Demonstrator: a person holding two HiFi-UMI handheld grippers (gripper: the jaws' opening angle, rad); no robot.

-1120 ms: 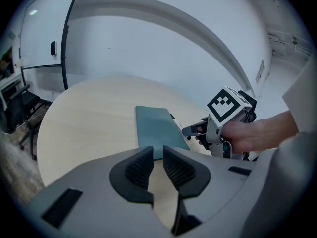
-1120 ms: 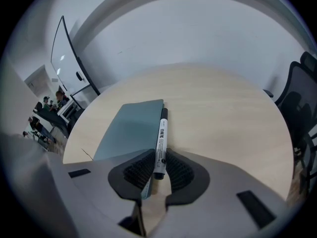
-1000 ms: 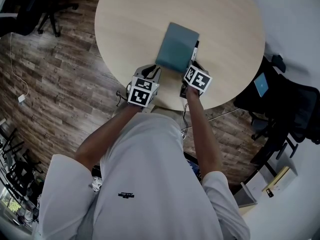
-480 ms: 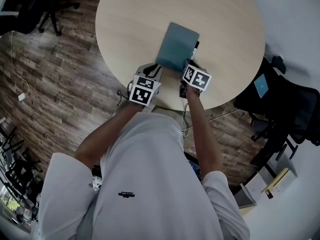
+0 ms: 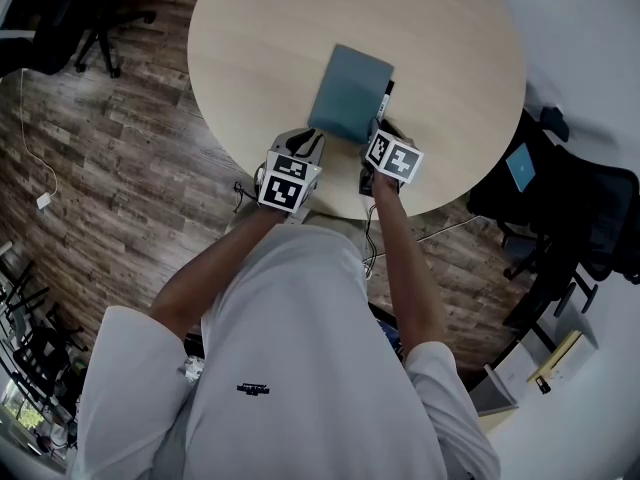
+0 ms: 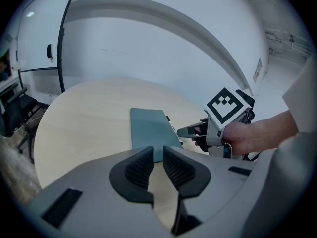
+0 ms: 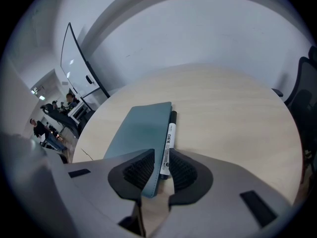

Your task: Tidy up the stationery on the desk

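A teal notebook (image 5: 348,93) lies flat on the round wooden table (image 5: 450,48). A black-and-white marker (image 5: 386,98) rests along its right edge. My right gripper (image 5: 378,140) is at the notebook's near right corner. In the right gripper view its jaws pinch the marker's (image 7: 168,143) near end, with the notebook's (image 7: 141,130) corner edge pressed against the left pad. My left gripper (image 5: 305,146) is just short of the notebook's near left corner. Its jaws are shut on nothing, and the notebook (image 6: 151,128) lies ahead of them. The right gripper (image 6: 194,131) shows beside it.
Both grippers work at the table's near edge (image 5: 300,183), over the wood floor (image 5: 120,168). A black office chair with a blue item (image 5: 560,198) stands to the right. Another chair (image 5: 95,18) is at the far left. A cable (image 5: 40,158) lies on the floor.
My right gripper has edged forward onto the notebook's near right corner and the marker's end. The left gripper has barely moved.
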